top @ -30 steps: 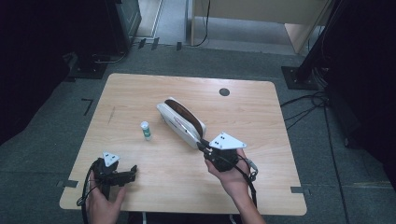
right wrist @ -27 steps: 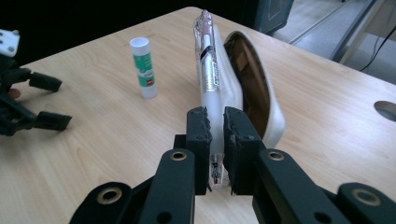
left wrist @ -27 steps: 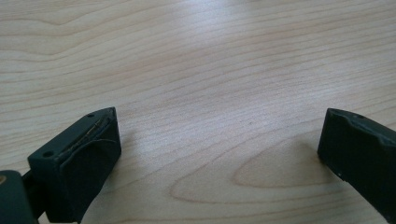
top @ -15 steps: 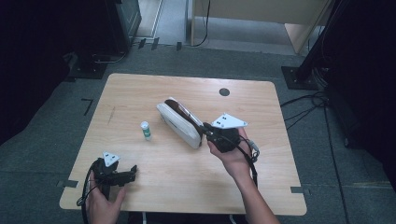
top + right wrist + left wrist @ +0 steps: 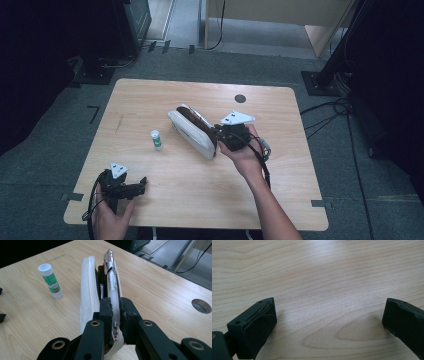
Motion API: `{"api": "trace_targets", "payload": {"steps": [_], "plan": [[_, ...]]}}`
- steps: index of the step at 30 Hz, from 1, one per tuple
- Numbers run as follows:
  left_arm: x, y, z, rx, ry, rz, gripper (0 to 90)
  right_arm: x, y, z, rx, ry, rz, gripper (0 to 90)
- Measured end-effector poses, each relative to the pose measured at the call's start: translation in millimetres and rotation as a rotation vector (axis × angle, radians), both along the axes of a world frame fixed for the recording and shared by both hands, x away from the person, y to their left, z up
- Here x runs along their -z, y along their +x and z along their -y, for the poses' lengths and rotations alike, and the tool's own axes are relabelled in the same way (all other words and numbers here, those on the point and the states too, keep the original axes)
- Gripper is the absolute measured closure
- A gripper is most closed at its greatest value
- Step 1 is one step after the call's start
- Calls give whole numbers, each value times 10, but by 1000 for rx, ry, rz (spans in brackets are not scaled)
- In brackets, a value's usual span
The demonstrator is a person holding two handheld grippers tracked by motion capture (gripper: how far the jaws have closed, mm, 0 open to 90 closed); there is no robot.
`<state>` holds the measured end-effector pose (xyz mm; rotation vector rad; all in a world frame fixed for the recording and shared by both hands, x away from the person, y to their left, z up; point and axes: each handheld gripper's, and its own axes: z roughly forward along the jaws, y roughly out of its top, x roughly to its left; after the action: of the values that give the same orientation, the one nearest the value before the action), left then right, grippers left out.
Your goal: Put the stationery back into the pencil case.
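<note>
A white pencil case (image 5: 192, 132) with a brown inside lies open in the middle of the wooden table (image 5: 150, 100). My right gripper (image 5: 220, 135) sits at its near right end. In the right gripper view that gripper (image 5: 113, 302) is shut on a silver-white pen (image 5: 111, 277), which lies along the open mouth of the pencil case (image 5: 87, 290). A green-labelled glue stick (image 5: 157, 140) stands upright left of the case. My left gripper (image 5: 137, 186) rests at the front left of the table, and in its own view it (image 5: 329, 312) is open over bare wood.
A round cable hole (image 5: 240, 98) is in the table's far right part. A dark cabinet and stand feet sit on the floor beyond the table. The person's right forearm (image 5: 270, 205) crosses the front right of the table.
My right gripper has moved away from the person, along the pencil case's right end, still gripping the pen. The case, the glue stick and the left gripper have stayed put.
</note>
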<state>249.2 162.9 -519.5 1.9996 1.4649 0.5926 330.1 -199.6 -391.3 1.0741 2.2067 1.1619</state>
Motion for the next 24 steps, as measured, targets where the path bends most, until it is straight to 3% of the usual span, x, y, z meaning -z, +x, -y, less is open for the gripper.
{"api": "trace_targets", "payload": {"steps": [14, 24], "plan": [[0, 0, 1, -1, -2, 0, 0, 41, 175, -27, 1, -16, -28, 810], [-1, 0, -1, 1, 0, -2, 0, 39, 194, -42, -19, -13, -35, 810]]}}
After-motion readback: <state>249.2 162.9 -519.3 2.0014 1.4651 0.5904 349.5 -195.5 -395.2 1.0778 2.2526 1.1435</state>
